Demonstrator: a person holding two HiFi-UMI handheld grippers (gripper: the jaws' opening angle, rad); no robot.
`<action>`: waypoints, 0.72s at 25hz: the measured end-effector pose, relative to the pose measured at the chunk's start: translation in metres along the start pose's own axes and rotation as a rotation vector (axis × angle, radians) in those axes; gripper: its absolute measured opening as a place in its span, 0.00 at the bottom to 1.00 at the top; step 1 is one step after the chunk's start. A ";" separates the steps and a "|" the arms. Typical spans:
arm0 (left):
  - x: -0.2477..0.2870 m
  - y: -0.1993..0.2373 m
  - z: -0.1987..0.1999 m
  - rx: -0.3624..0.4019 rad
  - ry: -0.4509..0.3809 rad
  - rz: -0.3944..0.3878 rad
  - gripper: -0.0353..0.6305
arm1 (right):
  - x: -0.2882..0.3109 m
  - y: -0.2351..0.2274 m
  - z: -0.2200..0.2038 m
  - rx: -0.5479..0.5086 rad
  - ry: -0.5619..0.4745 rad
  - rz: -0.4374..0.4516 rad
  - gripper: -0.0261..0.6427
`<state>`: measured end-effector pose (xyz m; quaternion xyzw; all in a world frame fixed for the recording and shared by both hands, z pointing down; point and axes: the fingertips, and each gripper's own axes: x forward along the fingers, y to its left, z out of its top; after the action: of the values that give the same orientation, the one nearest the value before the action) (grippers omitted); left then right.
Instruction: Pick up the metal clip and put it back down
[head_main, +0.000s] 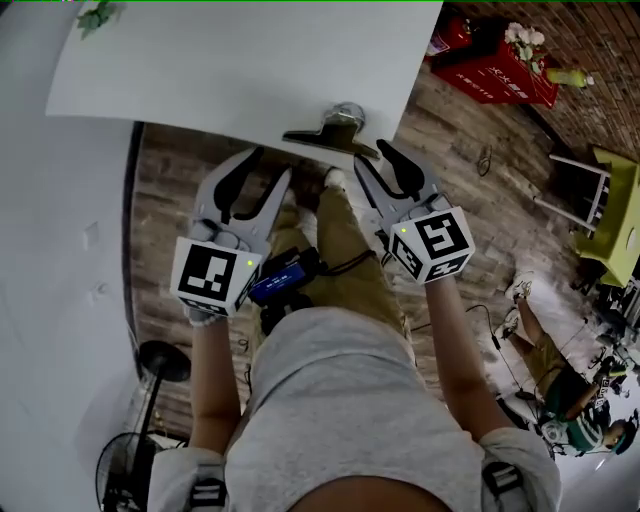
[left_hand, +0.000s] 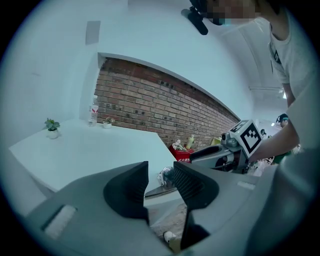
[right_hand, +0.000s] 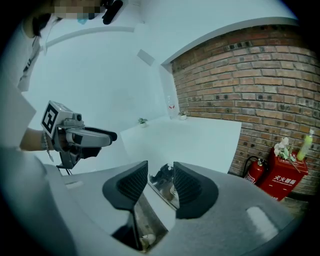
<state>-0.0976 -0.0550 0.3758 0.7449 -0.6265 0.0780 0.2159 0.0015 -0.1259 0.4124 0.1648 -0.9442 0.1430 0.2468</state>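
One metal clip (head_main: 333, 135) lies on the near edge of the single white table (head_main: 250, 70), close to its near right corner, with its shiny handle standing up from a dark flat plate. Two grippers hang just off that edge. The left gripper (head_main: 272, 163) is released: its jaws stand apart with nothing between them, and the clip shows through the gap a little way beyond. The right gripper (head_main: 368, 150) is also released. Its pads stand apart and are not pressing on anything, and its tips are right at the clip's right end, so in its own view the jaws cover the clip's sides. Along the far edge of the table stand two small potted plants (left_hand: 51, 127) (left_hand: 107, 121) and one bottle (left_hand: 93, 112). Off the table, by the brick wall (right_hand: 250, 75), are one red box (right_hand: 290, 175) and one fire extinguisher (right_hand: 255, 170). A yellow-green chair (head_main: 615, 215), one standing fan (head_main: 130, 470) and another person (head_main: 560, 400) low on the floor are on the wooden floor around. The wearer's legs are below the table's near edge.
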 end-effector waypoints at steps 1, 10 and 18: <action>0.000 0.001 -0.001 -0.007 -0.002 0.007 0.29 | 0.004 -0.001 -0.001 -0.003 0.007 0.007 0.27; 0.011 0.005 -0.010 -0.034 0.019 0.036 0.29 | 0.035 -0.020 -0.015 -0.020 0.057 0.042 0.27; 0.020 0.001 -0.025 -0.062 0.040 0.045 0.29 | 0.056 -0.026 -0.031 -0.010 0.094 0.089 0.27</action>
<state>-0.0905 -0.0625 0.4062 0.7217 -0.6408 0.0784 0.2499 -0.0216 -0.1522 0.4716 0.1147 -0.9386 0.1566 0.2852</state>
